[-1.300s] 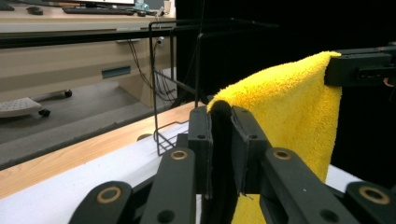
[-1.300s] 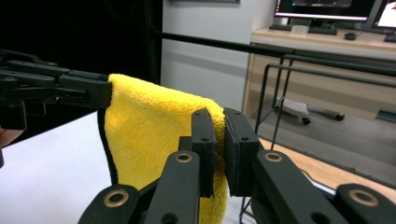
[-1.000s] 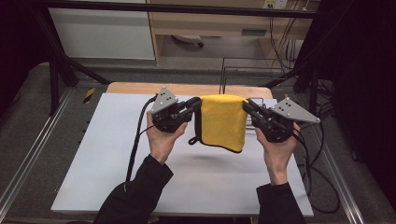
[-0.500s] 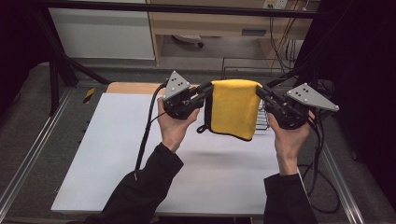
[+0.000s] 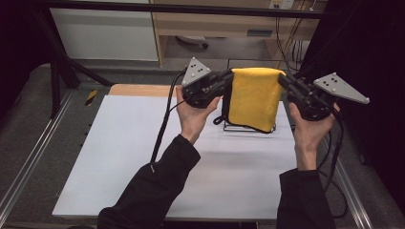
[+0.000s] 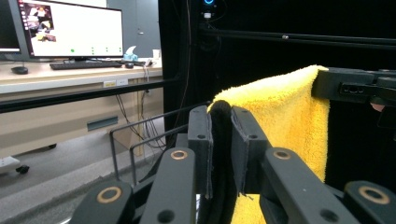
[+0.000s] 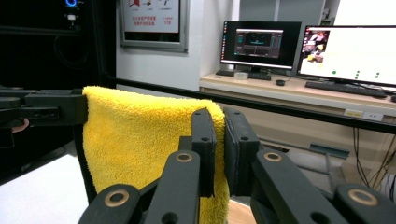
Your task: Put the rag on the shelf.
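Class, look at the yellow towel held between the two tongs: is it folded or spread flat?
Folded. The yellow towel hangs doubled over its top edge, clear of the table, each upper corner pinched by the left tongs and the right tongs.

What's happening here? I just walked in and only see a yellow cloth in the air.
A person holds a two-jaw gripper in each hand. The left gripper and the right gripper each pinch a top corner of a folded yellow towel, which hangs stretched between them above the far edge of the white table. A black wire rack stands on the table right behind and below the towel, which hangs free of the tabletop.
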### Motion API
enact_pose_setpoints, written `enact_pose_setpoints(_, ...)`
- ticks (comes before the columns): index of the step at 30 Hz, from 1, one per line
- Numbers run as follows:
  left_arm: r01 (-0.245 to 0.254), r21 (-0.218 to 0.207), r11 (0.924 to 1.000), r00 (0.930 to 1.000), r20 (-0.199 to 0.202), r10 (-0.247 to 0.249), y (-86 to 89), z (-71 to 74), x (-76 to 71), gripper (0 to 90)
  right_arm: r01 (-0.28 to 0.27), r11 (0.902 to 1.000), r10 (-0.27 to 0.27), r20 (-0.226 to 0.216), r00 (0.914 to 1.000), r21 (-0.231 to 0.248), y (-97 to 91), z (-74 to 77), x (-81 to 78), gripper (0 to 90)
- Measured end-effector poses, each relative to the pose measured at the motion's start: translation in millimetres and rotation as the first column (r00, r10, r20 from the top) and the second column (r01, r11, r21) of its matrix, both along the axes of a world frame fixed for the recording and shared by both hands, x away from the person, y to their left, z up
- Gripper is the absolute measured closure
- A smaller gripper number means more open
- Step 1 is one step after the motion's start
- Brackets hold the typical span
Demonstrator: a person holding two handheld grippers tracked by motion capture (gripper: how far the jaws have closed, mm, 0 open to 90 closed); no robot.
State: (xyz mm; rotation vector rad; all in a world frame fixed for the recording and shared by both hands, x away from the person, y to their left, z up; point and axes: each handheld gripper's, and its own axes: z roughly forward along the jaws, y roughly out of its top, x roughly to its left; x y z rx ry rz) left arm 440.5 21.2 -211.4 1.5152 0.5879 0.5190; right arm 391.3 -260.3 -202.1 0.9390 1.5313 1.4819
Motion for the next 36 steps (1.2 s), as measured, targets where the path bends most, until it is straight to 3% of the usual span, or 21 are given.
enact_pose_setpoints(21,-0.007,-0.028,0.9996,0.9990,0.045,0.008,-26.9,53.4,22.5,78.9,0.074,0.9971,-0.075,0.071,0.9947,0.015,-19.7,50.9,21.7,84.0)
enact_pose_setpoints(36,-0.022,-0.036,0.9991,0.9981,0.057,0.024,-33.3,81.0,43.1,78.8,0.083,0.9961,-0.085,0.104,0.9909,0.029,-24.6,71.3,49.2,84.0)
